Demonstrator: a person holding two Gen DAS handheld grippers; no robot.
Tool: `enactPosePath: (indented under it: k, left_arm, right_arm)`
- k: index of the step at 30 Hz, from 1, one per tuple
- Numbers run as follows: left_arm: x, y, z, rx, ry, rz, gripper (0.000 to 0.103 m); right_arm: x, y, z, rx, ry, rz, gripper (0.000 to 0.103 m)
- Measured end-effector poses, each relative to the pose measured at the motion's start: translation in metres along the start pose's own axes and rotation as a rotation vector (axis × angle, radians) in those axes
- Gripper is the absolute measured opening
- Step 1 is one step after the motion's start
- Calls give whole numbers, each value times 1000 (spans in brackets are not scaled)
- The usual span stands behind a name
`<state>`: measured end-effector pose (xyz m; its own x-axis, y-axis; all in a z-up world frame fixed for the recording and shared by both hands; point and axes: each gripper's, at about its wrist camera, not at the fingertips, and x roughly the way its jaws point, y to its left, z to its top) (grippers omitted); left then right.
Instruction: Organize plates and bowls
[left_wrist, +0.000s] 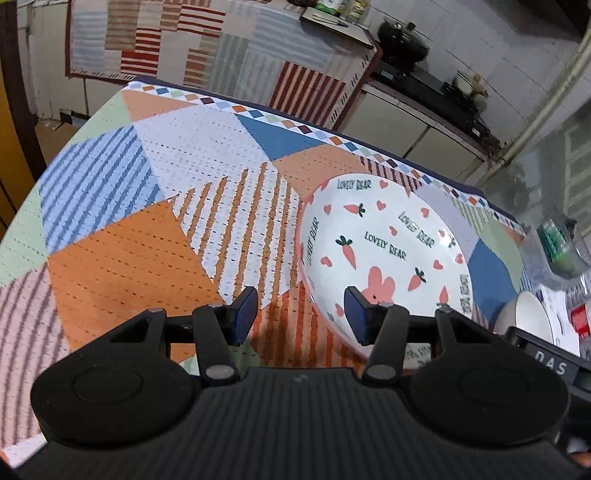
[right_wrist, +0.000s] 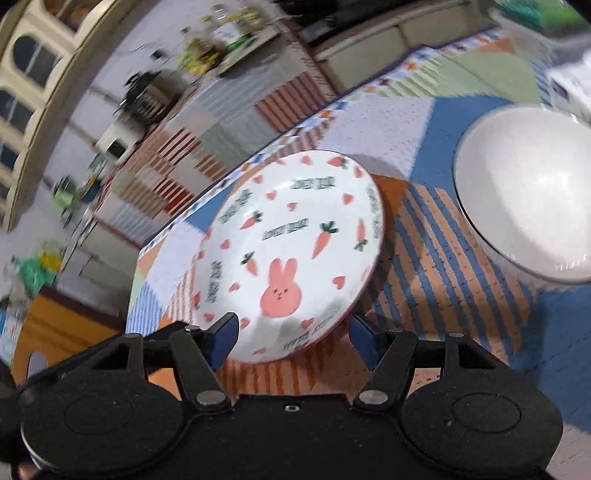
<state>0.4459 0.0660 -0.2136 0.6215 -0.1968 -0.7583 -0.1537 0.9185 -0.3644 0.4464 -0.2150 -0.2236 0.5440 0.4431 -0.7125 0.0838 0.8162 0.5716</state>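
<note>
A white plate (left_wrist: 384, 236) with a pink rabbit, carrots and hearts lies on the patchwork tablecloth (left_wrist: 147, 240). My left gripper (left_wrist: 301, 315) hovers at the plate's near left rim. It is open, and only the rim's edge shows between its blue pads (left_wrist: 245, 314). In the right wrist view the same plate (right_wrist: 295, 236) lies straight ahead. My right gripper (right_wrist: 293, 341) is open, with the plate's near rim between its fingers and a small gap at the right pad. A plain white bowl (right_wrist: 524, 199) stands to the right of the plate, also visible as a bowl (left_wrist: 528, 317) behind the other gripper's black body.
The table's far edge (left_wrist: 332, 133) drops toward a counter draped in striped cloth (left_wrist: 221, 48). A black pot (left_wrist: 402, 37) sits on a stove behind. A glass jar (left_wrist: 557, 251) and a red-and-white pack (left_wrist: 580, 325) crowd the right end. The tablecloth (right_wrist: 443, 277) shows between plate and bowl.
</note>
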Motion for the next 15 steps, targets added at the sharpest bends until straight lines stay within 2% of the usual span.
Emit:
enactPosePath:
  k: [1,3,9,12,15]
  left_arm:
    - [2,1,0,-11,-2,1,48]
    - [6,2,2,-29,14,21,39]
    - [15,9,4,-69,30,-4,38]
    - [25,13,2,-123,61,-29,37]
    - [33,11,-2,-112,66,-36,32]
  right_arm:
    - [3,-1,0,10,-14,-13,70]
    - [8,-1,1,5,-30,-20,68]
    - [17,-6,5,-4,-54,-52,68]
    - [17,-11,4,20,-83,-41,63]
    - [19,-11,6,-4,-95,-53,57]
